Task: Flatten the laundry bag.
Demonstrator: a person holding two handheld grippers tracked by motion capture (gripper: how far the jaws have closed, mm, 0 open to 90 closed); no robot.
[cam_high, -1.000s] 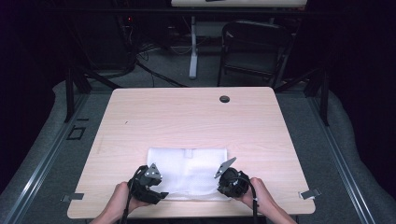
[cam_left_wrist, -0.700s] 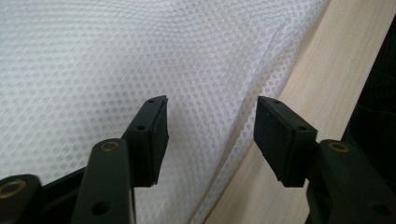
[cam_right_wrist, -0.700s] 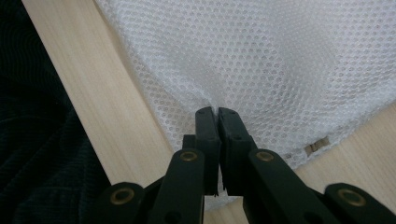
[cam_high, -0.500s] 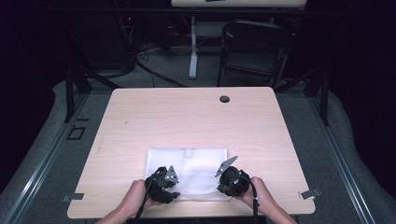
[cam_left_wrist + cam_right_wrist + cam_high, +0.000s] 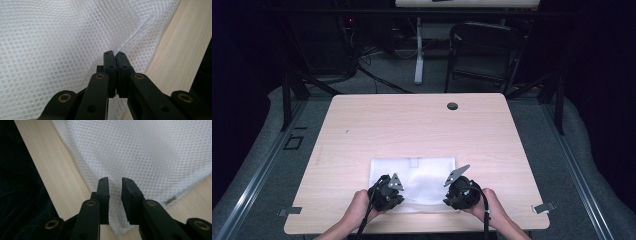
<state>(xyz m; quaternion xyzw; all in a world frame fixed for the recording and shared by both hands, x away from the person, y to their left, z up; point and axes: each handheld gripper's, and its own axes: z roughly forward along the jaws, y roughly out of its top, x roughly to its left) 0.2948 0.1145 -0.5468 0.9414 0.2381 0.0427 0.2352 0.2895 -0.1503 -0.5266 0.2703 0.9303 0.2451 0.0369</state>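
Note:
A white mesh cloth lies flat on the near half of the wooden table. My left gripper sits at the cloth's near left corner. In the left gripper view its jaws are pressed together on a raised fold of the mesh. At the near right corner is my right gripper. In the right gripper view it stands open, with the jaws on either side of the cloth's edge and a gap between them. A small tag is sewn on the hem.
The table's near edge runs just behind both grippers. A cable hole sits at the far middle of the table. Behind the table stand a folding chair and another desk's leg. Metal clips mark the front corners.
My left gripper has moved right, from beside the cloth onto its near left corner. The right gripper has stayed in place.

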